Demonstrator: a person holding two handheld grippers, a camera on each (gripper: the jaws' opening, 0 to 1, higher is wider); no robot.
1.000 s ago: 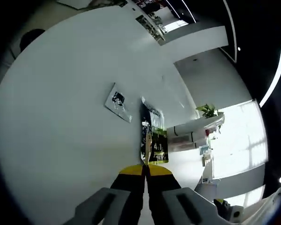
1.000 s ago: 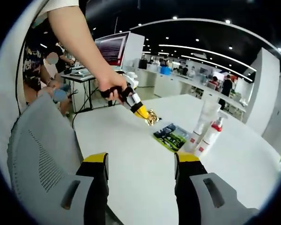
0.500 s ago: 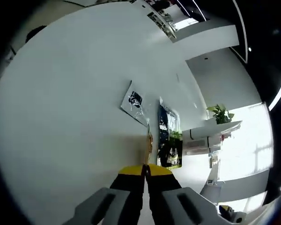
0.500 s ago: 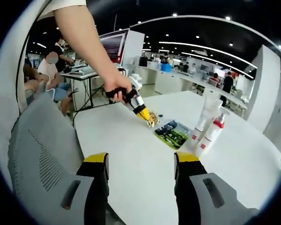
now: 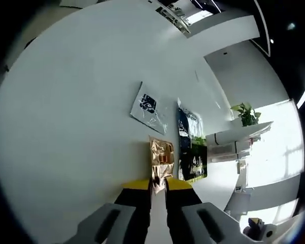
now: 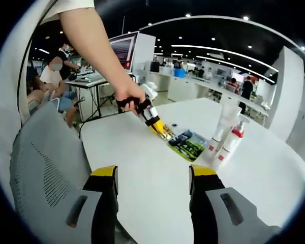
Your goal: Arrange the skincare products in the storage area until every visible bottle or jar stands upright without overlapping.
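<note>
My left gripper (image 5: 158, 184) hovers low over the white table (image 5: 66, 101), its yellow-tipped jaws a little apart. A gold foil sachet (image 5: 161, 160) lies face-up, its near end between the tips. The right gripper view has that gripper (image 6: 152, 122) in a person's hand, tip down by the sachet (image 6: 166, 133). Right of the sachet lie dark green packets (image 5: 192, 152) (image 6: 188, 145). A white tube (image 6: 224, 124) and a red-capped pump bottle (image 6: 231, 142) stand upright beyond them. My right gripper (image 6: 153, 173) hangs open and empty over the table's near part.
A white sachet with black print (image 5: 150, 107) lies left of the green packets. A grey mesh chair (image 6: 46, 168) stands at the table's left edge. The person's arm (image 6: 96, 51) reaches in from above. Other people sit at a desk (image 6: 86, 79) behind.
The gold sachet was clamped edge-on in the left gripper; now it lies flat and the jaws have parted. The left gripper has come down towards the table. The right gripper is still.
</note>
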